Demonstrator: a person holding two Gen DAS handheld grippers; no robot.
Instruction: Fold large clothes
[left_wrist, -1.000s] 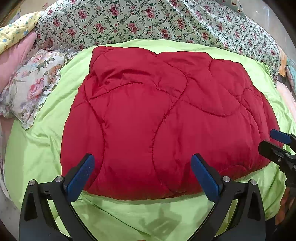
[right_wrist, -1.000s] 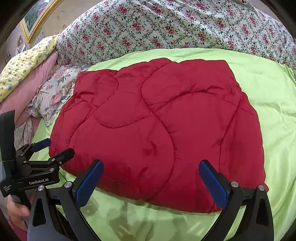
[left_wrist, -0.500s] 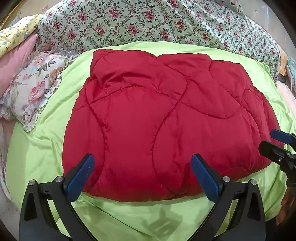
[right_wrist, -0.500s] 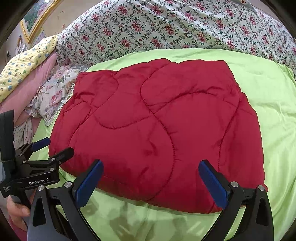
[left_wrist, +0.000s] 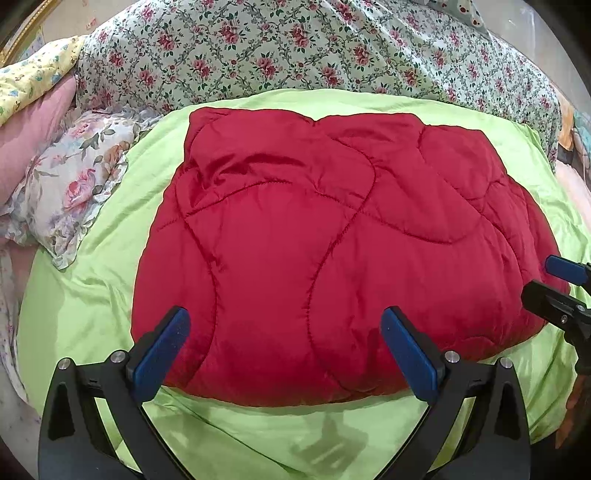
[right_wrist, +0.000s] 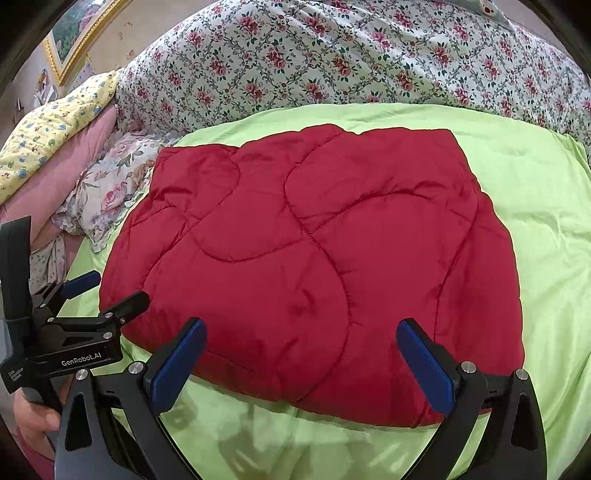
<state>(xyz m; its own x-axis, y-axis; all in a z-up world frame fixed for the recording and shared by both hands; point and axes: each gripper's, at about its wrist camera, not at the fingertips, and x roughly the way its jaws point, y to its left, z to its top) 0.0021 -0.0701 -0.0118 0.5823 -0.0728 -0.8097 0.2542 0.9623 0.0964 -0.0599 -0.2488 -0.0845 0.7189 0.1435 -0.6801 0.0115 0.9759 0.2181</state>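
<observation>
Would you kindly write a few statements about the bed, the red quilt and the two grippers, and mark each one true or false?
1. The red quilt lies on a light green sheet. True.
2. The left gripper is shut on the quilt's edge. False: its jaws stand wide open and hold nothing.
3. The right gripper is open. True.
4. A floral pillow lies on the right of the quilt. False: it lies on the left.
5. The quilt hangs off the bed. False: it rests wholly on the sheet.
</observation>
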